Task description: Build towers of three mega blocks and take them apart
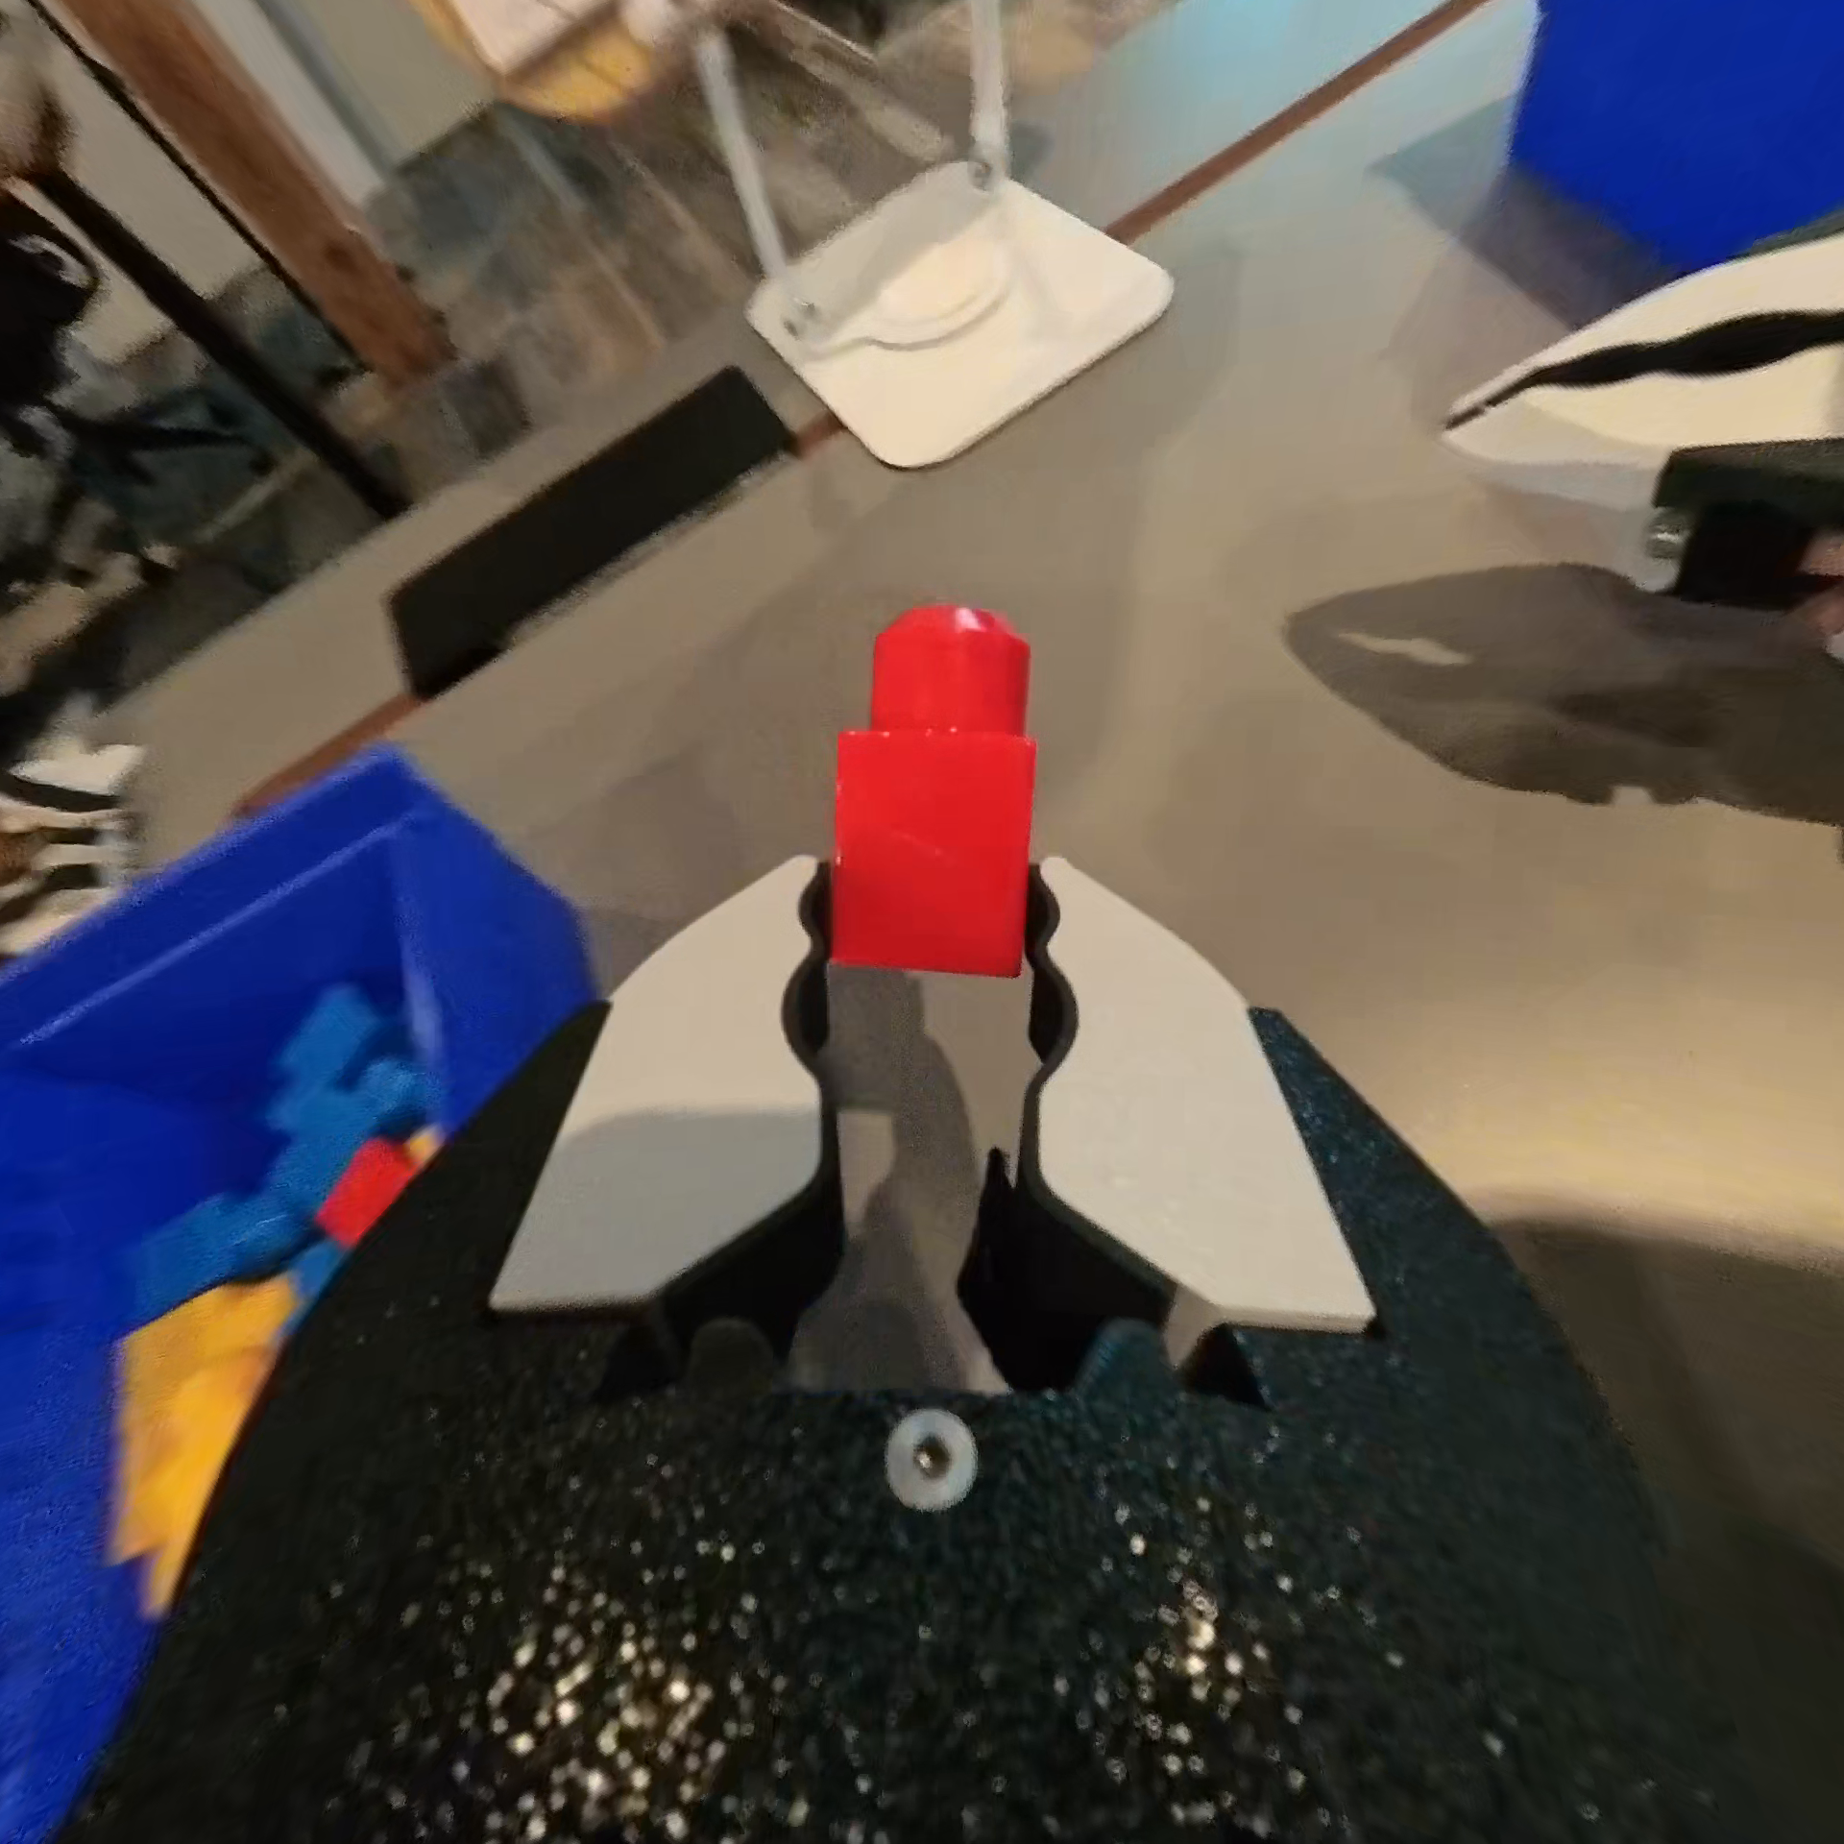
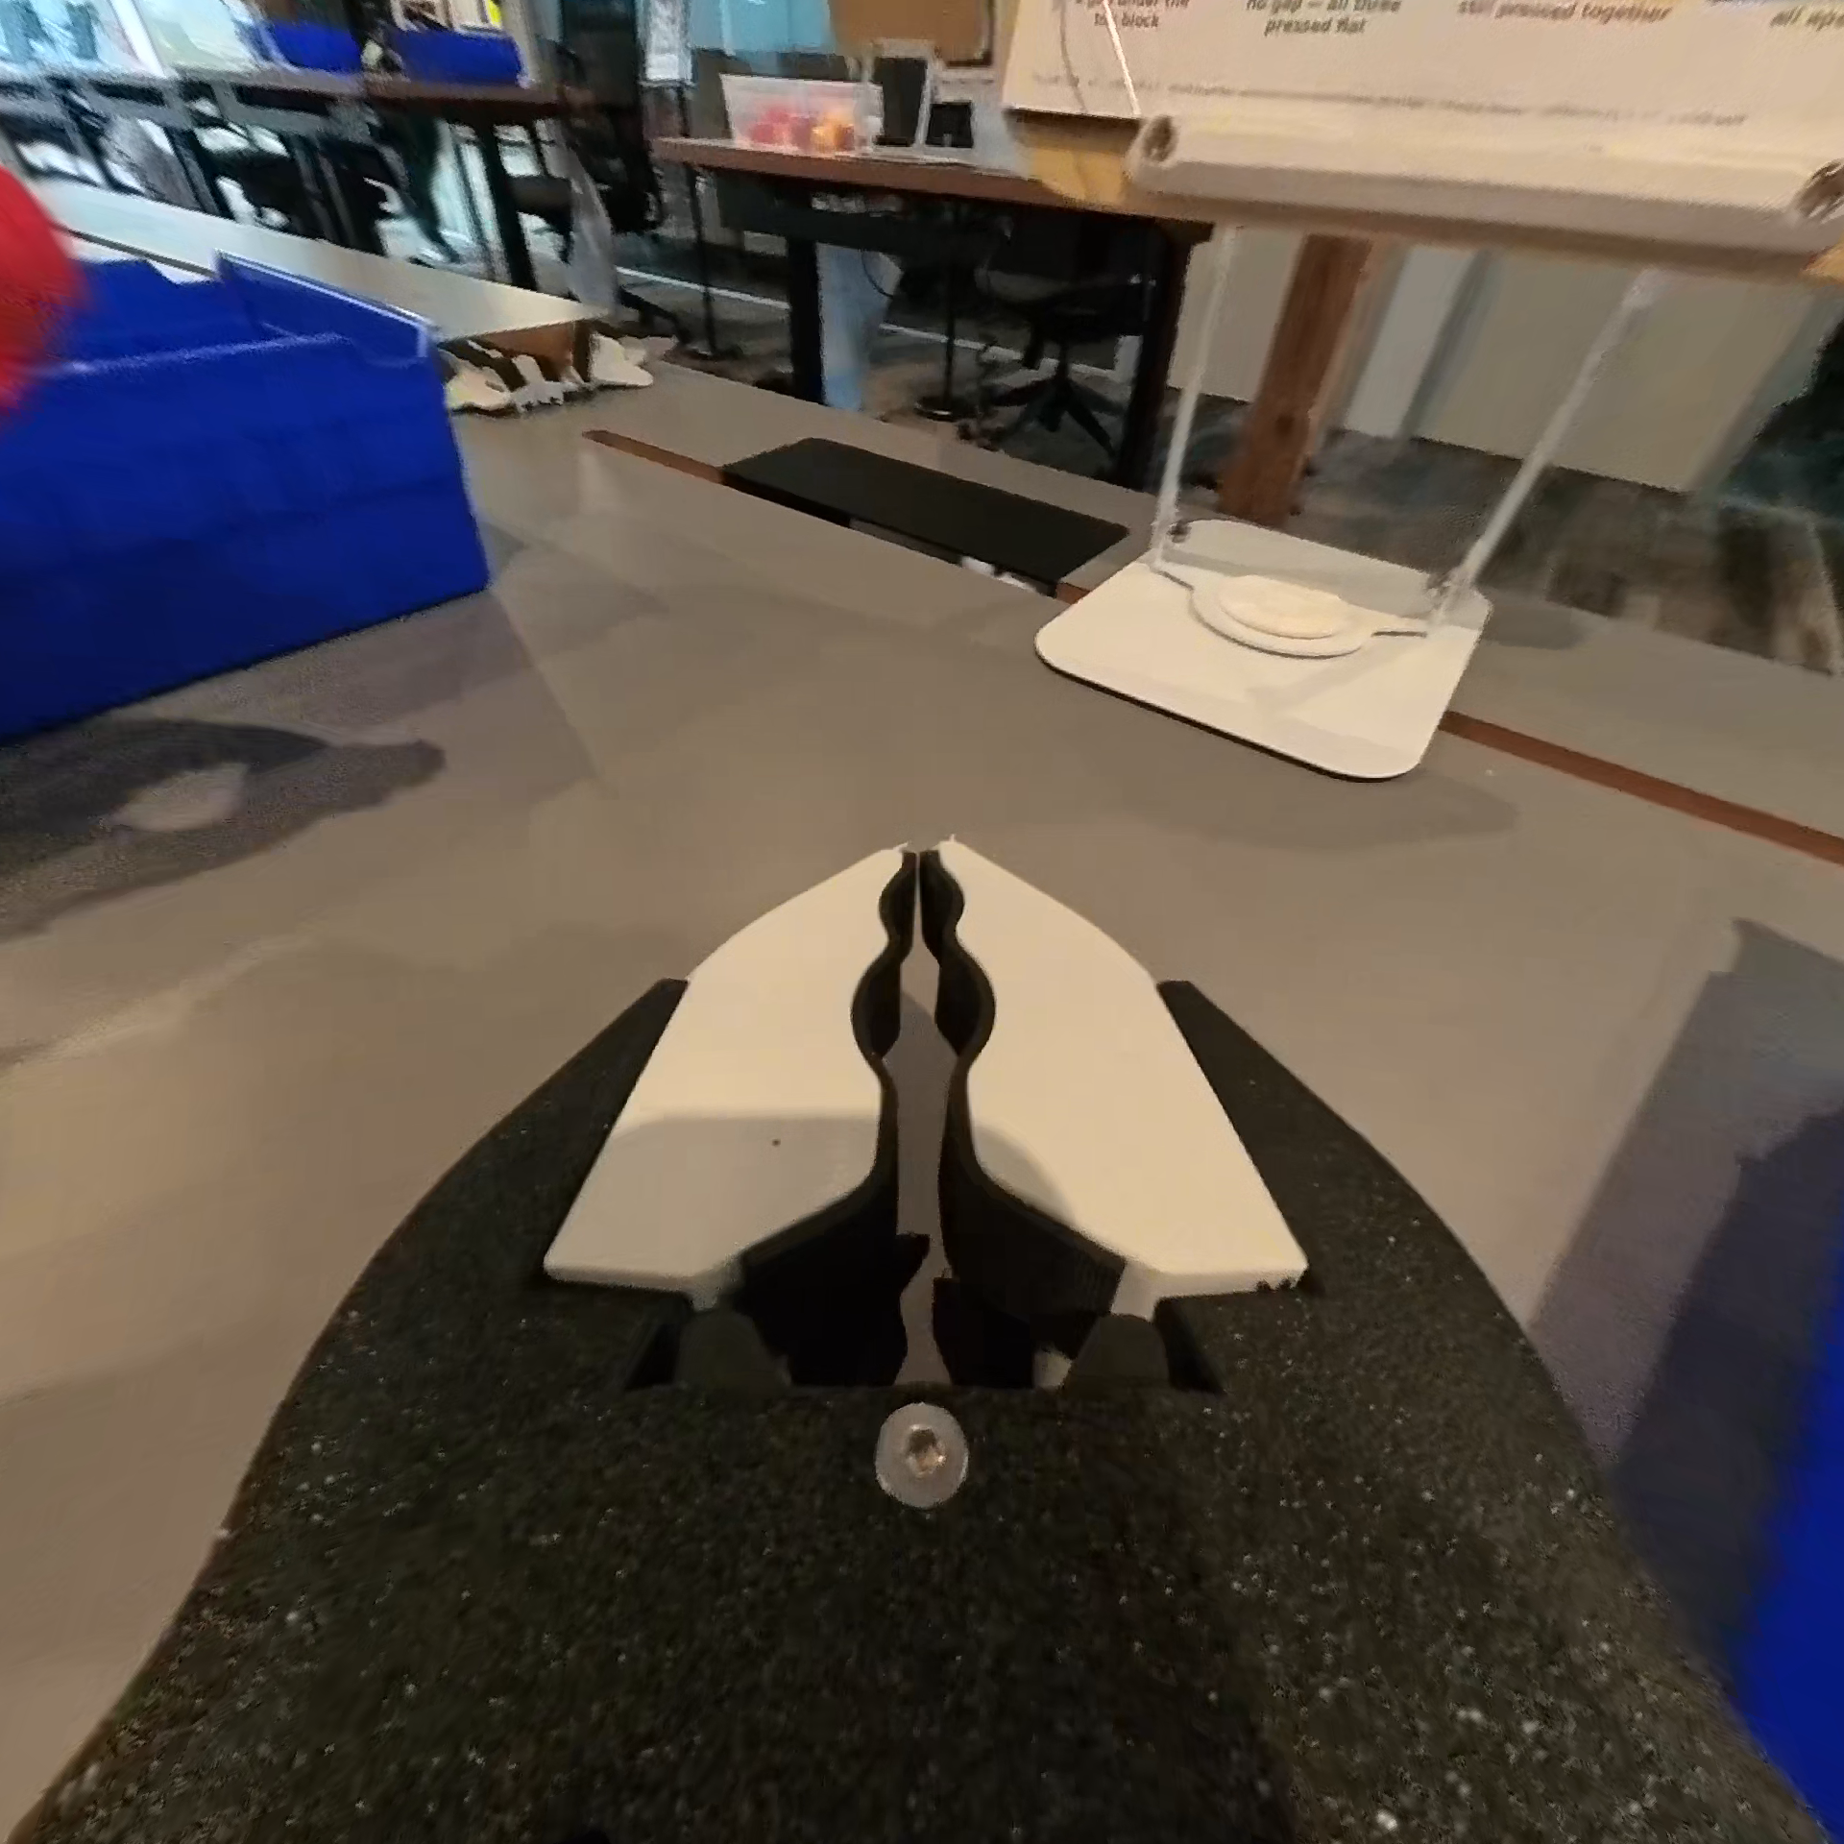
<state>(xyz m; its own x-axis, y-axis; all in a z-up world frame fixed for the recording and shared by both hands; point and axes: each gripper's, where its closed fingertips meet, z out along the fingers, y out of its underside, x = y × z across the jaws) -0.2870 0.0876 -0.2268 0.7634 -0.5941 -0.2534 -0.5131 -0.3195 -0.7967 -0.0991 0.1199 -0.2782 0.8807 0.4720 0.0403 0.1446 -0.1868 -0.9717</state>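
Observation:
My left gripper (image 1: 930, 898) is shut on a red mega block (image 1: 933, 848) with one stud on top, held upright above the grey table (image 1: 1297, 998). The same block shows as a red blur at the far left edge of the right wrist view (image 2: 30, 279). My right gripper (image 2: 918, 854) is shut and empty, its white fingertips touching, low over the table. It also shows at the right edge of the left wrist view (image 1: 1646, 399). A blue bin (image 1: 249, 998) at my lower left holds several blue, red and yellow blocks (image 1: 299, 1197).
A white stand base (image 1: 958, 319) with clear legs sits at the far table edge, also in the right wrist view (image 2: 1267, 649). A black pad (image 2: 928, 504) lies beside it. A second blue bin (image 1: 1686, 130) stands far right. Desks and chairs stand beyond the table. The tips of one gripper are about 20 cm away from the tips of the other.

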